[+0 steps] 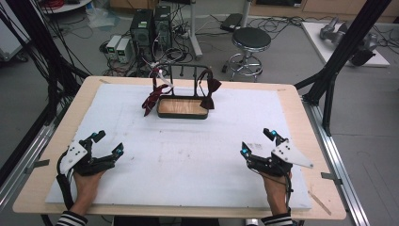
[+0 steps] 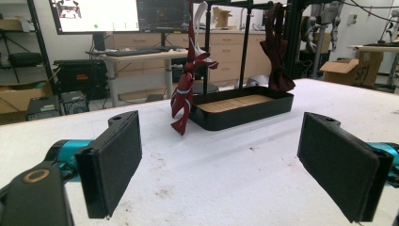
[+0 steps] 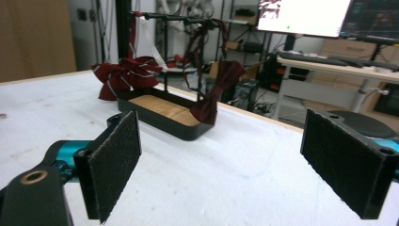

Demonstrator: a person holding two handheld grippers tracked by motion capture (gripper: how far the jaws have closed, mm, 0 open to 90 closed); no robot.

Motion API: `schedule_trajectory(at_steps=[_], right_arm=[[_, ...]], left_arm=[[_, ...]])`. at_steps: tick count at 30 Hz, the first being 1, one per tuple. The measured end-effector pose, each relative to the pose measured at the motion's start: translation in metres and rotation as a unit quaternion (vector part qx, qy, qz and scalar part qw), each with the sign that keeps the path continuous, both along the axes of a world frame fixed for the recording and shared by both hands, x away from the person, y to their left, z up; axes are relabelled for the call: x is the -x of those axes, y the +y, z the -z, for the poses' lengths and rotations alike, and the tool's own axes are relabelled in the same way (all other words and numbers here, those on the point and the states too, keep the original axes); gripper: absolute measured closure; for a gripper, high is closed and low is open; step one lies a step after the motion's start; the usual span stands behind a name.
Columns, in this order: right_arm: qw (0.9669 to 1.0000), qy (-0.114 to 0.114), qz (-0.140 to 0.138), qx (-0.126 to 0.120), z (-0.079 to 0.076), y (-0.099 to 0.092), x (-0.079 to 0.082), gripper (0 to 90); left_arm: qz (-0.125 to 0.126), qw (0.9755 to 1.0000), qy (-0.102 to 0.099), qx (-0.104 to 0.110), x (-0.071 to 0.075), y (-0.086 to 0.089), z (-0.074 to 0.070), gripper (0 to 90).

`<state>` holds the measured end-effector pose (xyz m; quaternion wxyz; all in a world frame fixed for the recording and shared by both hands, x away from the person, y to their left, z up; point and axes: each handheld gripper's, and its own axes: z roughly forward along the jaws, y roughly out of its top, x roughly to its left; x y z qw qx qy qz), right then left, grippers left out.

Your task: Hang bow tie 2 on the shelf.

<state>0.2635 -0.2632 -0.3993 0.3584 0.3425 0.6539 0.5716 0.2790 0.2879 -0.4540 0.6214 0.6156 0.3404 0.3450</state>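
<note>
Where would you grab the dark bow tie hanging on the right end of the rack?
Probably the bow tie at its narrow centre knot, coming from the front with the right tongs, jaws level. It hangs by its strap from the rack, wings flaring above and below the knot.

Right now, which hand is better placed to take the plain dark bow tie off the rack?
Probably the right. The dark bow tie hangs on the rack's right end, nearer the right tool. The left tool sits nearer the striped bow tie. Both tools are open and empty.

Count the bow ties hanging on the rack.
2. A striped bow tie hangs at the left end of the rack, draping outside the tray; a plain dark bow tie hangs at the right end.
</note>
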Motion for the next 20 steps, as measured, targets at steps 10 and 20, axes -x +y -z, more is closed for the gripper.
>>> schedule_trajectory(at_steps=[10, 20], right_arm=[[0.9990, 0.016, 0.035, -0.023, 0.049, -0.011, 0.007, 11.9], [0.9989, 0.014, 0.039, -0.021, 0.053, -0.007, 0.005, 11.9]], left_arm=[[0.001, 1.0000, -0.005, -0.004, 0.007, -0.001, 0.000, 14.5], [-0.006, 1.0000, -0.007, -0.001, 0.008, 0.000, 0.001, 14.5]])
